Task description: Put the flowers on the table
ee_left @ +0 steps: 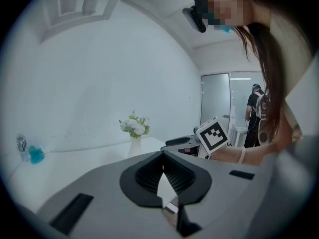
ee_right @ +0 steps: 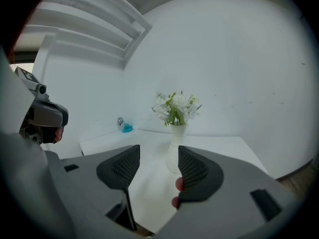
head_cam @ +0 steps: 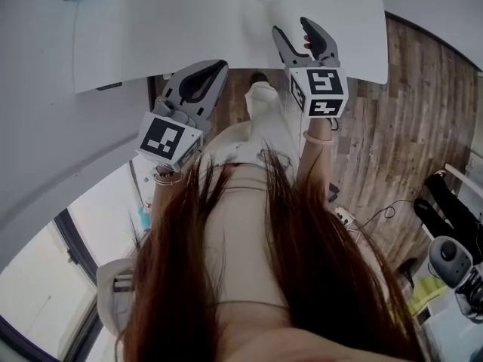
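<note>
Head view: left hand-held gripper [head_cam: 215,70] is pointing forward, clenching empty; right hand-held gripper [head_cam: 293,29] is hovering released over table [head_cam: 151,36] edge, flowers [ee_right: 177,107] standing in vase [ee_right: 175,151] beyond it.

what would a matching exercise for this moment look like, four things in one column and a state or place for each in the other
Things:
1. left gripper
2. right gripper
3. vase of white flowers
4. small teal object

States and places:
a. standing upright on the white table
b. jaws together, nothing between them
c. at the table's far corner, by the wall
d. jaws apart, nothing gripped

Pairs: 1-b, 2-d, 3-a, 4-c
</note>
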`<control>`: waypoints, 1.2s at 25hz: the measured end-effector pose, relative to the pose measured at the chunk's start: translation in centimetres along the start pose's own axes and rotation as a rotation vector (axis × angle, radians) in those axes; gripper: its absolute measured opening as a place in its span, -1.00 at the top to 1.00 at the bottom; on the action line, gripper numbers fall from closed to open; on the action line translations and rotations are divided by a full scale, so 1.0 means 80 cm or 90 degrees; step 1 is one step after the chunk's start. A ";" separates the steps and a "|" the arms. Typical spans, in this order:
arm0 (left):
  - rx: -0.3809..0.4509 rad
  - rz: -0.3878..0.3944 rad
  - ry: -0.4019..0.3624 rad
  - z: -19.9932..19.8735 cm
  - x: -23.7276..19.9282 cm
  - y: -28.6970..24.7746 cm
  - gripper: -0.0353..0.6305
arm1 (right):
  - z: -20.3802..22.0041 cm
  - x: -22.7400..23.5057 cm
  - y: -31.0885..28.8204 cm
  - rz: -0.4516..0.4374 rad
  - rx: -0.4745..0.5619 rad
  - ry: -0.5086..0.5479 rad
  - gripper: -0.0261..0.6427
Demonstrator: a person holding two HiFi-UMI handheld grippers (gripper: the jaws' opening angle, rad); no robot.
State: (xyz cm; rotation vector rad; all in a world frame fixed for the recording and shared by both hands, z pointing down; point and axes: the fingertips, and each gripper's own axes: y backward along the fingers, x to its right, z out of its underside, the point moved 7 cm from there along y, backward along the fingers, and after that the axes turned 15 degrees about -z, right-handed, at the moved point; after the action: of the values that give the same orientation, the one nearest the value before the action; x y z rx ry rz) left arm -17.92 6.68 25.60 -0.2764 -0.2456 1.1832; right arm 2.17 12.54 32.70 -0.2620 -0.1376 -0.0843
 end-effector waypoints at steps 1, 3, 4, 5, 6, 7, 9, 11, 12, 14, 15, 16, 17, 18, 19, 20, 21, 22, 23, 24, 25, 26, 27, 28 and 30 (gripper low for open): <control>0.005 -0.003 -0.003 0.000 0.006 0.010 0.88 | -0.002 -0.007 0.008 0.001 0.005 0.005 0.16; 0.016 -0.005 -0.007 0.001 0.017 0.030 0.88 | -0.005 -0.022 0.023 0.001 0.013 0.015 0.16; 0.021 -0.006 -0.007 0.002 0.021 0.040 0.88 | -0.006 -0.030 0.030 0.001 0.016 0.019 0.16; 0.026 -0.008 -0.008 0.003 0.025 0.050 0.88 | -0.007 -0.037 0.036 0.000 0.018 0.023 0.16; 0.032 -0.010 -0.009 0.004 0.029 0.058 0.88 | -0.009 -0.044 0.042 -0.001 0.021 0.027 0.16; 0.038 -0.013 -0.010 0.005 0.033 0.066 0.88 | -0.010 -0.051 0.049 -0.002 0.023 0.031 0.16; 0.046 -0.018 -0.006 0.006 0.041 0.082 0.88 | -0.014 -0.062 0.062 -0.003 0.029 0.040 0.16; 0.057 -0.018 -0.009 0.006 0.050 0.097 0.88 | -0.018 -0.074 0.075 -0.003 0.033 0.048 0.16; 0.063 -0.019 -0.011 0.006 0.053 0.105 0.88 | -0.021 -0.081 0.081 -0.004 0.035 0.053 0.16; 0.070 -0.024 -0.005 0.007 0.060 0.119 0.88 | -0.024 -0.095 0.093 -0.006 0.037 0.063 0.16; 0.073 -0.027 -0.001 0.009 0.063 0.125 0.88 | -0.025 -0.102 0.099 -0.008 0.038 0.068 0.16; 0.076 -0.028 0.002 0.011 0.067 0.132 0.88 | -0.025 -0.109 0.106 -0.009 0.037 0.072 0.17; 0.077 -0.027 0.004 0.013 0.072 0.138 0.88 | -0.024 -0.115 0.113 -0.010 0.036 0.075 0.17; 0.077 -0.023 0.006 0.015 0.076 0.144 0.88 | -0.023 -0.122 0.119 -0.010 0.034 0.078 0.17; 0.077 -0.019 0.006 0.016 0.081 0.150 0.88 | -0.023 -0.128 0.124 -0.011 0.032 0.082 0.18; 0.077 -0.019 0.007 0.017 0.085 0.155 0.88 | -0.022 -0.134 0.129 -0.013 0.030 0.086 0.18; 0.076 -0.023 0.011 0.019 0.087 0.159 0.88 | -0.022 -0.139 0.134 -0.015 0.028 0.090 0.18; 0.077 -0.027 0.014 0.020 0.090 0.162 0.88 | -0.022 -0.143 0.138 -0.018 0.026 0.095 0.18; 0.081 -0.028 0.014 0.020 0.093 0.163 0.88 | -0.023 -0.146 0.142 -0.020 0.025 0.099 0.19; 0.085 -0.027 0.013 0.019 0.097 0.164 0.88 | -0.024 -0.148 0.146 -0.021 0.025 0.103 0.19; 0.088 -0.026 0.012 0.018 0.100 0.165 0.88 | -0.024 -0.149 0.150 -0.022 0.025 0.105 0.19; 0.092 -0.025 0.011 0.017 0.104 0.165 0.88 | -0.025 -0.150 0.154 -0.023 0.025 0.107 0.20; 0.097 -0.025 0.010 0.015 0.107 0.165 0.88 | -0.027 -0.149 0.157 -0.024 0.025 0.109 0.20; 0.101 -0.026 0.009 0.012 0.110 0.164 0.88 | -0.029 -0.148 0.160 -0.025 0.027 0.113 0.21; 0.108 -0.028 0.009 0.006 0.117 0.162 0.88 | -0.033 -0.146 0.167 -0.030 0.029 0.121 0.22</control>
State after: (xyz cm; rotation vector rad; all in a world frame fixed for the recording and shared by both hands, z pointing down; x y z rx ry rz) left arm -26.07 20.01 22.07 -0.1304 -0.1379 1.1503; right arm -7.67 25.42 25.09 -0.2041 0.0427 -0.1513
